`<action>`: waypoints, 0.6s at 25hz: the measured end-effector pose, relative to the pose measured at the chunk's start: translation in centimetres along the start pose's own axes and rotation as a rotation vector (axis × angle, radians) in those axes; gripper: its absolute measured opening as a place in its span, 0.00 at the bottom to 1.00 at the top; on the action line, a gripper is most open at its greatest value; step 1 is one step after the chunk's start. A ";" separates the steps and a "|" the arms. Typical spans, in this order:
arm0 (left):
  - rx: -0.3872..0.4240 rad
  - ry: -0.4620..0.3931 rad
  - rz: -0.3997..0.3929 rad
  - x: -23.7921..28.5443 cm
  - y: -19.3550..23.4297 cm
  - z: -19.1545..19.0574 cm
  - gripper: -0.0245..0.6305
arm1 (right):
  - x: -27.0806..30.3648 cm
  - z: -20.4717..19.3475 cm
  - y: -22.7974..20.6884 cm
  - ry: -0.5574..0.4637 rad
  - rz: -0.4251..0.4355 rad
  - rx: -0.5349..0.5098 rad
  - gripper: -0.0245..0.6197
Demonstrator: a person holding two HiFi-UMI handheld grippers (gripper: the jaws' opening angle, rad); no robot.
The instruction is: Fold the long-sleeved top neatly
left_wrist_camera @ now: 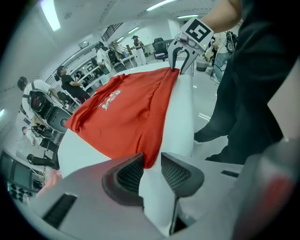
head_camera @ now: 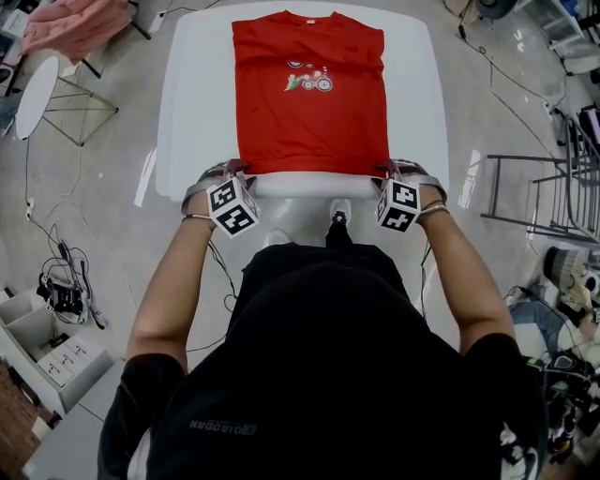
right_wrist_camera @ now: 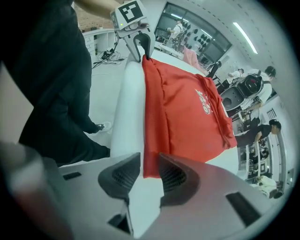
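**Red top (head_camera: 309, 112) laid flat on a white table (head_camera: 202, 94), as seen from above in the head view.** The garment is spread with its front uppermost, and a coloured print (head_camera: 309, 79) is shown on the chest. The long axis is directed straight away from the person (head_camera: 328, 375). The collar (head_camera: 307, 18) is placed at the far edge of the table, and the hem (head_camera: 309, 167) is aligned with the near edge. The outline is reduced to a near rectangle, and lengthwise folds are seen along one side in the right gripper view.

The left gripper (head_camera: 234, 172) is set at the near left corner of the hem and the right gripper (head_camera: 388, 172) at the near right corner. Both are pointed steeply downward. In the left gripper view the jaws are shown parted, with the corner of the hem lying in the gap and not pinched by the pads. The same is seen in the right gripper view: the jaws are released and the red corner lies between them. The white table surface is visible through the gap.

Containers: a white storage unit (head_camera: 56, 361) is placed on the floor at the lower left, and its contents cannot be made out. A pink garment (head_camera: 75, 23) is draped at the upper left, well apart from the table.
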State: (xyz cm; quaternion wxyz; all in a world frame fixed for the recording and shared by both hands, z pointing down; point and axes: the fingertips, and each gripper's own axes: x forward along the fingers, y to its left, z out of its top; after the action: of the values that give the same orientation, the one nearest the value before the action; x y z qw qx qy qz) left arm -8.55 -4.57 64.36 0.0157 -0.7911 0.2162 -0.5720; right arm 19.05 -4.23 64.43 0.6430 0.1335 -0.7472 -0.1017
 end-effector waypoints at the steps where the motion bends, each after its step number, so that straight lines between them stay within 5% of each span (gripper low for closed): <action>1: -0.002 0.003 -0.007 0.1 0.1 -0.2 0.21 | 0.1 0.2 -0.1 -0.003 0.013 -0.006 0.24; 8: -0.088 0.019 -0.133 0.4 0.0 -0.6 0.15 | 0.3 0.4 -0.2 -0.075 0.193 -0.006 0.25; 11: -0.170 0.021 -0.119 0.6 0.8 -0.6 0.07 | 0.3 0.3 0.2 -0.076 0.255 0.026 0.20; 15: -0.191 0.021 -0.117 0.2 0.7 -0.7 0.07 | 0.1 0.1 0.3 -0.090 0.157 -0.028 0.08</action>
State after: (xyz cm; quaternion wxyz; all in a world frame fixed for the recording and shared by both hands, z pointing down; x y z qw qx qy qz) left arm -9.42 -5.13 64.59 -0.0956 -0.7942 0.2235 -0.5569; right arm 18.90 -3.96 64.56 0.6165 0.0608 -0.7821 -0.0673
